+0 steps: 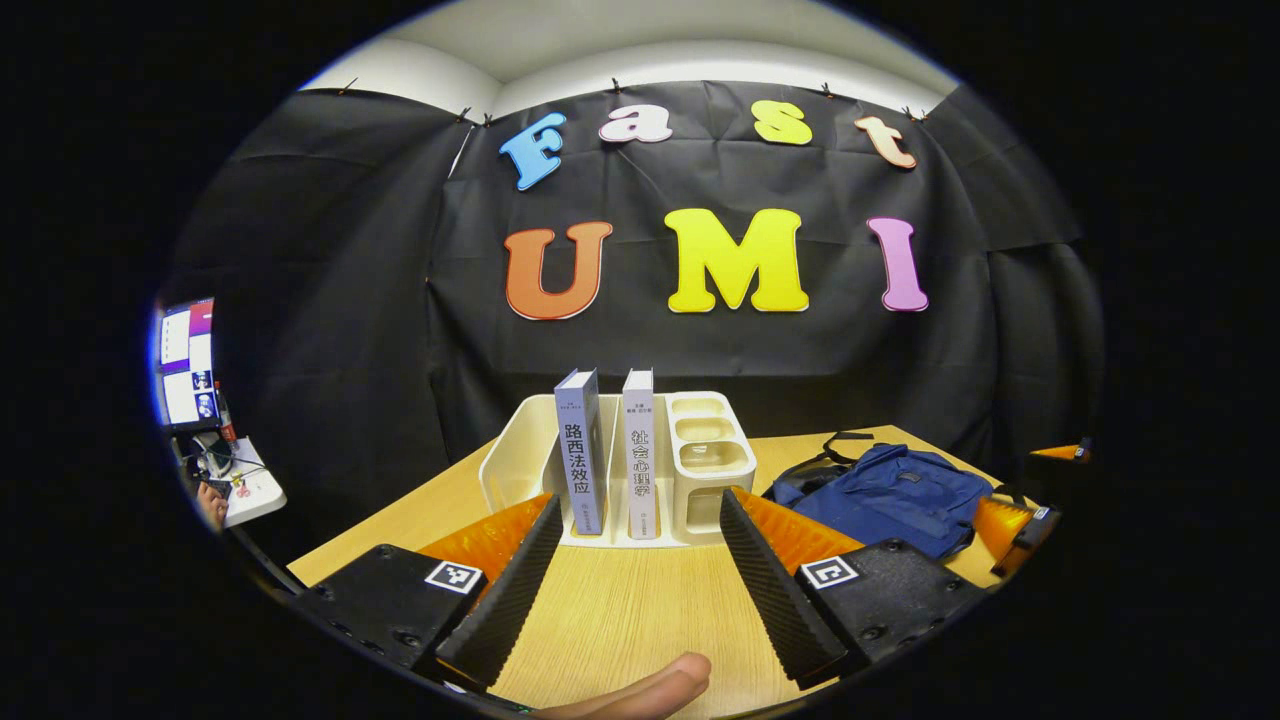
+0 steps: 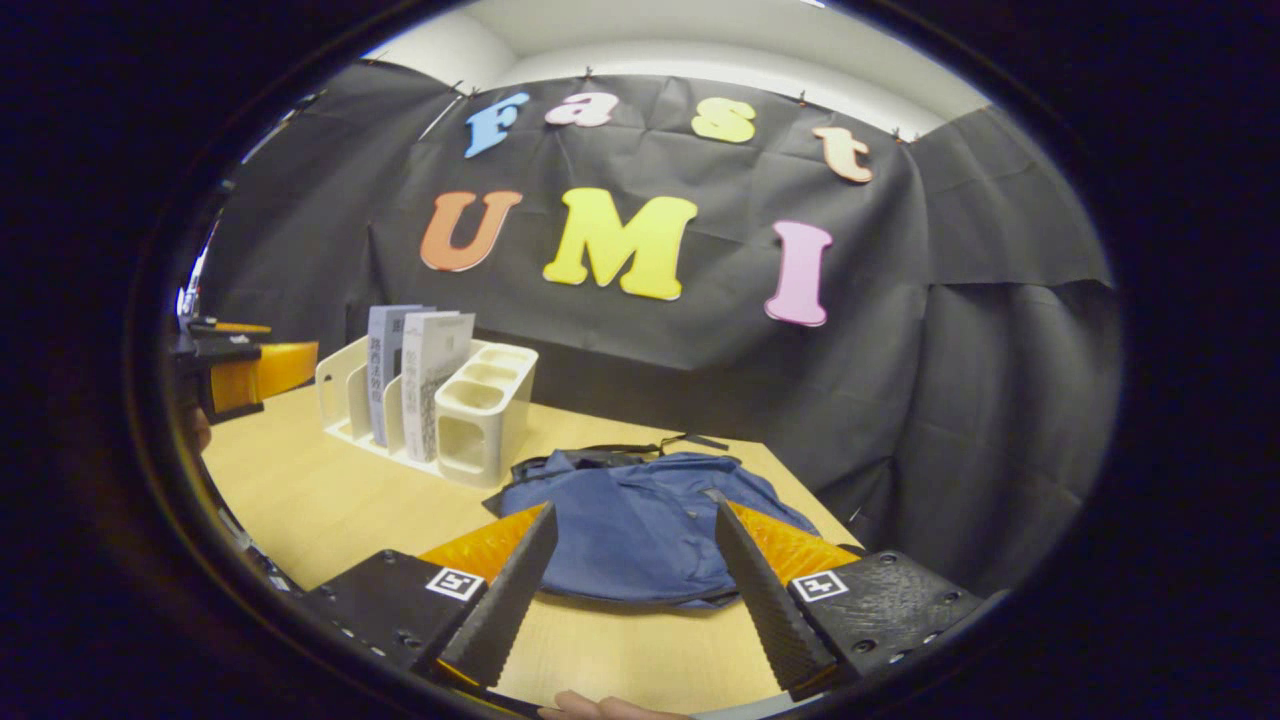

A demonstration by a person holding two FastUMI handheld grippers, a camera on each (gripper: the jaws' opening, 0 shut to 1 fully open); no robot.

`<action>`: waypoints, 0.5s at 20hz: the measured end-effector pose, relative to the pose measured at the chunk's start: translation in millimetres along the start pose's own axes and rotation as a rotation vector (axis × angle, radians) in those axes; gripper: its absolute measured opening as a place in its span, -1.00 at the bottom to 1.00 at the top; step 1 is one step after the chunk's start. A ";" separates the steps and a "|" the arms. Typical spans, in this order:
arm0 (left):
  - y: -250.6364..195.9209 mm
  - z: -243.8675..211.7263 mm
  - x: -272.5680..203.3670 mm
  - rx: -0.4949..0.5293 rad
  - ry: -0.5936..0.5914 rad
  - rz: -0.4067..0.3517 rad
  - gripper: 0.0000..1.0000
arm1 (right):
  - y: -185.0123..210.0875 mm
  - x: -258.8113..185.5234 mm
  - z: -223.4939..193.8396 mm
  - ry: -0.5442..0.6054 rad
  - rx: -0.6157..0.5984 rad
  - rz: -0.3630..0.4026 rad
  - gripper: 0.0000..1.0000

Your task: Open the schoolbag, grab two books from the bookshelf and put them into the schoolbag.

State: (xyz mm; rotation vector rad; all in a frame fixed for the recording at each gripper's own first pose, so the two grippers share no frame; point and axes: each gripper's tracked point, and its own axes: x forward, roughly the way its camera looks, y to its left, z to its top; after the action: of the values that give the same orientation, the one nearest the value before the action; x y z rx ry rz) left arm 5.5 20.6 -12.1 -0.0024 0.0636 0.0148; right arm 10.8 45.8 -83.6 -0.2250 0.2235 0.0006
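On the table [image 1: 620, 610]: white bookshelf [image 1: 700, 470], blue schoolbag [image 1: 890, 495] just beside it.
Books: two books [image 1: 610, 455] upright, side by side in the bookshelf slots.
Schoolbag: lying flat, looks closed.
Left gripper [image 1: 635, 545]: fingers spread wide, empty, facing the books.
Right gripper [image 2: 630, 555]: fingers spread wide, empty, facing the schoolbag.

The left gripper view is looking level across the worktop [image 1: 620, 610], facing the bookshelf [image 1: 700, 470] head-on from nearby. The right gripper view is sitting farther right, facing the schoolbag [image 2: 640, 530] closely, with the bookshelf [image 2: 480, 420] off to its left. Both views are sharing worktop, bookshelf, schoolbag [image 1: 890, 495] and booth wall.
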 end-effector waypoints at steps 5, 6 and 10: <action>1.3 6.9 -3.2 -0.008 -0.021 -0.028 0.99 | 47.8 31.8 -19.4 0.058 -0.101 0.048 0.97; 6.0 10.1 -5.3 -0.005 -0.030 -0.027 0.99 | 56.6 40.1 -23.2 0.072 -0.131 0.052 0.97; 30.8 17.7 -3.9 0.018 -0.056 0.026 0.98 | 92.0 73.9 -54.6 0.181 -0.217 0.106 0.89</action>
State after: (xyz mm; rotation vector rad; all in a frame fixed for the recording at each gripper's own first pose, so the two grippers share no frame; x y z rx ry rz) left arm 2.3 51.3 5.8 0.0168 0.0082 0.0406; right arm 68.5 121.6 -172.0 -0.4298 0.4161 0.1101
